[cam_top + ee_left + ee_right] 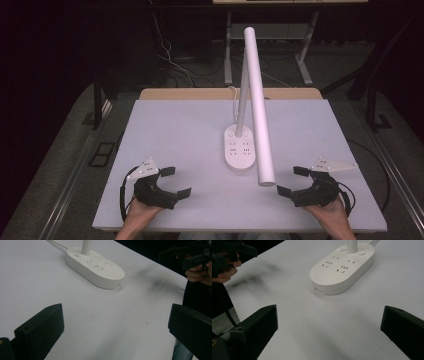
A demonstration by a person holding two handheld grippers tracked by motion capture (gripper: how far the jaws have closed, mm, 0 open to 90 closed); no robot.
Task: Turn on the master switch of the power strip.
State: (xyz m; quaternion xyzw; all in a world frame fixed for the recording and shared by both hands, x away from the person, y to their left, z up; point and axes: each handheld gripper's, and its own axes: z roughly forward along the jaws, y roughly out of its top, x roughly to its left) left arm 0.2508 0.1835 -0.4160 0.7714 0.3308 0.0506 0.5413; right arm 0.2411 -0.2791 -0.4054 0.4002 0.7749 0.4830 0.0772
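Both grippers, left gripper [173, 181] at seven o'clock and right gripper [292, 180] at five, rested wide open and empty on the white table [175, 130], flanking the socket-base desk lamp [239, 148] at centre; seemingly pre-approach, next move needing a reach inward toward its base.

Left gripper [176, 182] and right gripper [292, 180], jaws wide apart.
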